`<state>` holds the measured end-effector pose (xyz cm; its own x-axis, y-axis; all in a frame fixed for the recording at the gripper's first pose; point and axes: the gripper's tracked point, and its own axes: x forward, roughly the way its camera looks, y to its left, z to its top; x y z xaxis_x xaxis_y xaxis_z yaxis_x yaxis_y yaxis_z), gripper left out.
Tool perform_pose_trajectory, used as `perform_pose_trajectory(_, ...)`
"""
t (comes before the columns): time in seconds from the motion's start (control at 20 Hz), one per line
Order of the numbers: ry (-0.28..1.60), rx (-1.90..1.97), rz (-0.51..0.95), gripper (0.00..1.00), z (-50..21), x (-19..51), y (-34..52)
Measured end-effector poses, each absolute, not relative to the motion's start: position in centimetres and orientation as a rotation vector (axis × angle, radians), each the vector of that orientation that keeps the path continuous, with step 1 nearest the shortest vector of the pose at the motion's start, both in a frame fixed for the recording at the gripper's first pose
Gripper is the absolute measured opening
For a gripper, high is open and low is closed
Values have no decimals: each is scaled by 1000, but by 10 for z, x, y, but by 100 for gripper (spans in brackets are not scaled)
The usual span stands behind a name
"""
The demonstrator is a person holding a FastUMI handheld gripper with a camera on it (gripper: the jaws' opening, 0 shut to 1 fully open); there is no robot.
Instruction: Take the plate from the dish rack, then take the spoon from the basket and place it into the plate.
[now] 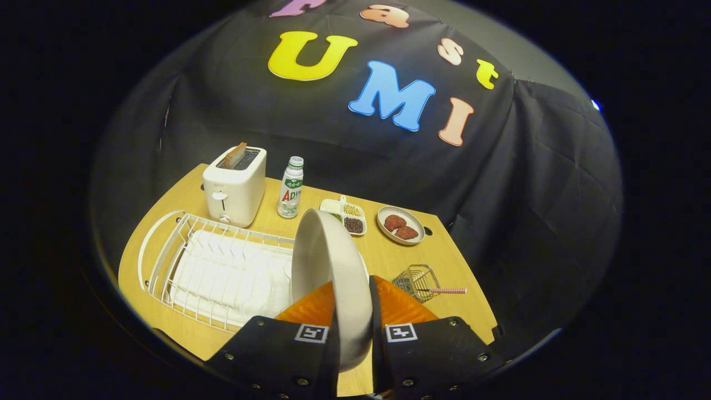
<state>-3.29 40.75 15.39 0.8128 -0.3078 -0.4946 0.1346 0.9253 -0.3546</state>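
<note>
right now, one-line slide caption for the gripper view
Claw shut on a plate held on edge beside the dish rack, spoon waiting in the basket.

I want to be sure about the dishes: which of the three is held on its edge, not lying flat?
The empty white plate, clamped upright between the gripper fingers above the dish rack. The divided dish of beans and the small dish with two reddish pieces lie flat on the table beyond it.
</note>
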Motion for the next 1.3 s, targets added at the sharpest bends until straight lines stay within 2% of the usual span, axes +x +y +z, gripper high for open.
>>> perform_pose_trajectory(0.35, 587, -279, -234, 23, 153, -112, 395)
perform_pose_trajectory(0.6, 632, -228, -235, 23, 121, -153, 382)
perform_pose_trajectory(1.0, 751, -118, -228, 24, 54, -181, 365)
perform_pose_trajectory(1.3, 807, 107, -198, 23, 24, -183, 372)
